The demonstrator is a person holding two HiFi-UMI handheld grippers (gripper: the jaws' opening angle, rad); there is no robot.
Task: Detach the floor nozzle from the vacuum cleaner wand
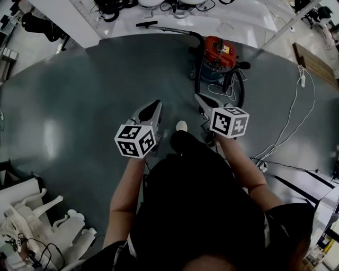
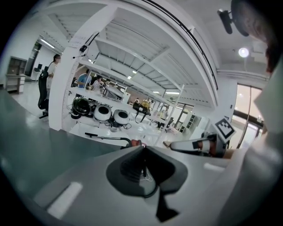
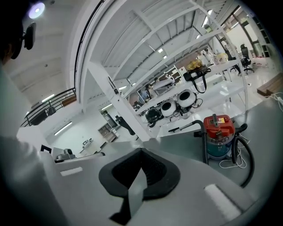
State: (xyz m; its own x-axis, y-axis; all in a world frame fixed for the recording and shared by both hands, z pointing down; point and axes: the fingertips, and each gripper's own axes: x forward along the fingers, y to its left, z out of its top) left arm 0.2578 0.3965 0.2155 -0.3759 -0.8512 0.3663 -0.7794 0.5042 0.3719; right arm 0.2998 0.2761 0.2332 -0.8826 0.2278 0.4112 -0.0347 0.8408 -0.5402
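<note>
The vacuum cleaner (image 1: pixel 219 54) has a red lid and a teal drum and stands on the dark floor ahead of me. Its black hose (image 1: pixel 197 47) runs to the wand (image 1: pixel 169 28), which lies on the floor with the black floor nozzle (image 1: pixel 146 24) on its far end. My left gripper (image 1: pixel 157 104) and right gripper (image 1: pixel 197 97) are held side by side well short of the vacuum. Both are shut with nothing between their fingers. The right gripper view shows the vacuum (image 3: pixel 219 133), the wand (image 3: pixel 191 126) and the nozzle (image 3: pixel 174 130). The left gripper view shows the wand (image 2: pixel 110 138).
A white cable (image 1: pixel 294 111) with a socket strip (image 1: pixel 303 80) trails over the floor at the right. White robot parts (image 1: pixel 32 222) lie at the lower left. A white workbench (image 1: pixel 185 11) with gear stands behind the wand. My shoe (image 1: pixel 181 126) shows between the grippers.
</note>
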